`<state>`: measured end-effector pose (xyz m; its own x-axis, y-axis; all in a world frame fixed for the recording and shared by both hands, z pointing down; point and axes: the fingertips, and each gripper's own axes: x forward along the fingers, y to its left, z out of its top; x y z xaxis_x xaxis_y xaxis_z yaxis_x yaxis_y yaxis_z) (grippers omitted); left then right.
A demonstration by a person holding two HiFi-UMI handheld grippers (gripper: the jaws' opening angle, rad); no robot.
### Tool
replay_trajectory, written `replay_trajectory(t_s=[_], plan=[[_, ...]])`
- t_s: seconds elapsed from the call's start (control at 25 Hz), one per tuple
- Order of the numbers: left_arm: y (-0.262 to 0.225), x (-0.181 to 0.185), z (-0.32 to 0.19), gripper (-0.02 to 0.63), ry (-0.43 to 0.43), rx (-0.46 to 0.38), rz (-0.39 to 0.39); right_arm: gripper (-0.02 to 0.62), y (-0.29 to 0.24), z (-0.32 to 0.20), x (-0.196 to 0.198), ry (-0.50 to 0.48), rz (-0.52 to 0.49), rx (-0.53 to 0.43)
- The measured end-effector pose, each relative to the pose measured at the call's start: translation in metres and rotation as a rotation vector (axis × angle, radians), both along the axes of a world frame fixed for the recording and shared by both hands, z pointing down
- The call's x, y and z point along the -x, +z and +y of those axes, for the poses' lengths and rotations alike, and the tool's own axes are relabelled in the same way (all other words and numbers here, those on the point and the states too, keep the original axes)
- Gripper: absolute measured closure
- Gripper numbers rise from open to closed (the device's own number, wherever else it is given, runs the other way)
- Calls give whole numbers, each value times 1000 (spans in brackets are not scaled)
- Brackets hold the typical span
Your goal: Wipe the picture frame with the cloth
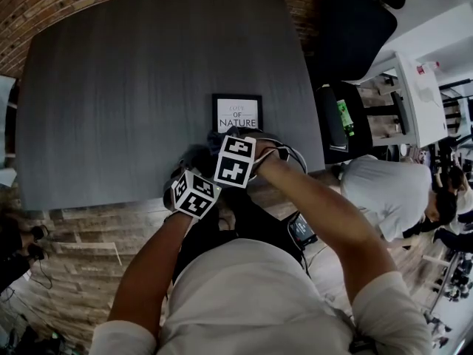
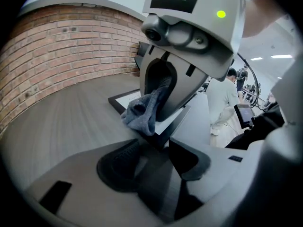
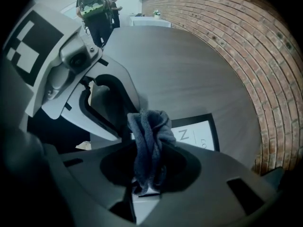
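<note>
At counter [image 1: 133, 87] near edge, head view: picture frame [image 1: 236, 114] flat, just beyond both grippers.
Left gripper view: left gripper [image 2: 158, 157] jaws apart, empty; frame corner just ahead.
Right gripper view: right gripper [image 3: 149, 171] clamped on cloth [image 3: 151, 126], over the frame; nearer.

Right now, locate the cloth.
The cloth is clamped in the right gripper, centre of its view, over the picture frame, beside the left gripper.

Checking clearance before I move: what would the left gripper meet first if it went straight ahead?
Most likely the picture frame, its near corner just beyond the open left gripper; the cloth held by the right gripper hangs behind it. Depth is unclear.
</note>
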<state>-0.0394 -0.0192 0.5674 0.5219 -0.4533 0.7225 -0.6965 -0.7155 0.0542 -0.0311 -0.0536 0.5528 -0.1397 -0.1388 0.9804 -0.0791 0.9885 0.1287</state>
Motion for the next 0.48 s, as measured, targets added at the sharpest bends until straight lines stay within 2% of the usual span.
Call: replay_trajectory(t_s=[0.28,0.48], plan=[[-1,0,-1,400,-1,1,0,483,-1,17,-1,-13,-24,62],[-1,0,-1,400,-6,12,5,483,-7,23,-3,22,-68,126]])
